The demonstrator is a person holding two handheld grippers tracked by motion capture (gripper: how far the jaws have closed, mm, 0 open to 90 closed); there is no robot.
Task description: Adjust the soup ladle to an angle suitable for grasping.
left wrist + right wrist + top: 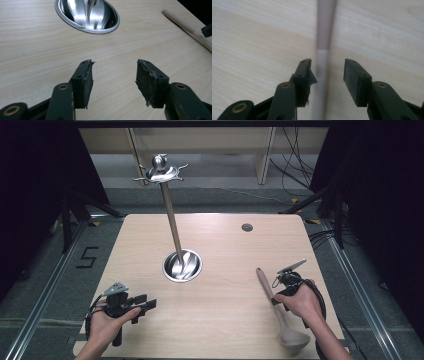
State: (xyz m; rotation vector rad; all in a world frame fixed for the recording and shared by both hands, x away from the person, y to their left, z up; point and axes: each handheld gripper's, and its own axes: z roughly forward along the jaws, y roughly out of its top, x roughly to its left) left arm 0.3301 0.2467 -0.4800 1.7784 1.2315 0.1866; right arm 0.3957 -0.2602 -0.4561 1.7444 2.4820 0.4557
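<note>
At the lower right, the right gripper (326,70) straddles the ladle (280,312) handle, jaws half open and not yet pressing. Next it should close. The left gripper (145,304) waits half open, empty, at lower left.

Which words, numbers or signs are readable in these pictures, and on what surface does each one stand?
"5": black mark on the grey floor, left of the table.
No text shows on the table, the ladle, the metal stand or either gripper; both gripper views give no writing.
</note>
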